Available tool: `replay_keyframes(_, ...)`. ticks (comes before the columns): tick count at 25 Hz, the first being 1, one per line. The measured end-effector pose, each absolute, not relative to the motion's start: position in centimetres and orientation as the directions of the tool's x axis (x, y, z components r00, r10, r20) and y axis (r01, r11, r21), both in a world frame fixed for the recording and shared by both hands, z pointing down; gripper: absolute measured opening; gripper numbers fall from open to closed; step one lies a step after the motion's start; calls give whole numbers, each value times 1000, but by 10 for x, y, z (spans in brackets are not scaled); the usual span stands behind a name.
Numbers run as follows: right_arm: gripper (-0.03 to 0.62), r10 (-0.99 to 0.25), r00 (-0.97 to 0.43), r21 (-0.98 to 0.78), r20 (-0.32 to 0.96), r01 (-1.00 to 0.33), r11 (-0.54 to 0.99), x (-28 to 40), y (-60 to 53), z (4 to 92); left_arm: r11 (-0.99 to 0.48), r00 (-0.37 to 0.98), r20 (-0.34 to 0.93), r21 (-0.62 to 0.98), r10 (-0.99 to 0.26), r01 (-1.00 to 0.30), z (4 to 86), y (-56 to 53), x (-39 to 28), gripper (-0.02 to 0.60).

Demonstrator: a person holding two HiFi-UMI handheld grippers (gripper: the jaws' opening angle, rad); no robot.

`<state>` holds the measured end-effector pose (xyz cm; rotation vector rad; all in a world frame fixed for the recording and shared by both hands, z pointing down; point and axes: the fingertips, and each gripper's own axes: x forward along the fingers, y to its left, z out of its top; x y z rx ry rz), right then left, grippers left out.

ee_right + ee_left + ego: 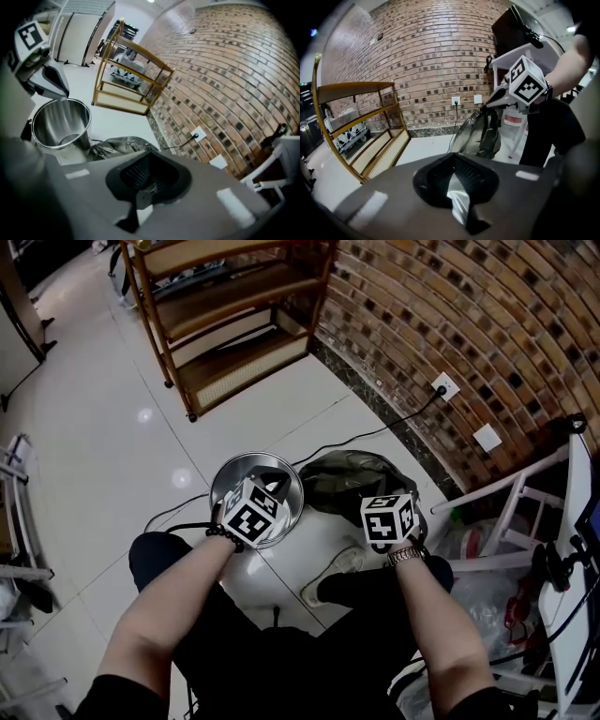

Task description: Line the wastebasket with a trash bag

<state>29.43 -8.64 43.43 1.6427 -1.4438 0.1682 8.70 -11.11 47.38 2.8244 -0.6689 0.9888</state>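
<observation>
A round steel wastebasket (246, 476) (63, 123) stands on the white floor tiles. My left gripper (267, 491) (60, 91) reaches over it and is shut on its rim, and a strip of shiny metal shows between its jaws (458, 201). To the right a dark olive trash bag (352, 479) (480, 133) (117, 145) hangs crumpled. My right gripper (382, 542) (486, 105) is shut on the bag's top and holds it above the floor. Dark film sits between its fingertips (140, 196). The inside of the basket is bare metal.
A wooden shelf unit (230, 315) stands behind, against a brick wall (469, 324) with a socket (444, 385) and a black cable (366, 435). A white rack (525, 512) and plastic bags (492, 606) are at the right. The person's legs and a shoe (333, 579) are below.
</observation>
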Motion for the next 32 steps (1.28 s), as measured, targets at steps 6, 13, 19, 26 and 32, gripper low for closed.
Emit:
replay_keyframes(6, 3, -778, 294, 532, 555, -845, 60, 289, -91, 382, -875, 685, 608, -33, -400, -482, 458, -125, 76, 2)
replay_keyframes(13, 3, -862, 256, 587, 438, -807, 58, 266, -95, 312, -842, 686, 628, 89, -367, -532, 452, -131, 65, 6)
replay_keyframes(19, 3, -912, 216, 603, 350, -796, 43, 247, -93, 254, -783, 737, 575, 246, -356, -571, 435, -141, 66, 76)
replay_keyframes(26, 3, -954, 153, 610, 258, -791, 38, 225, -85, 198, -671, 789, 512, 457, -338, -584, 431, -154, 63, 187)
replay_keyframes(32, 3, -977, 65, 587, 203, -806, 69, 204, -79, 168, -578, 812, 472, 574, -345, -580, 430, -165, 56, 213)
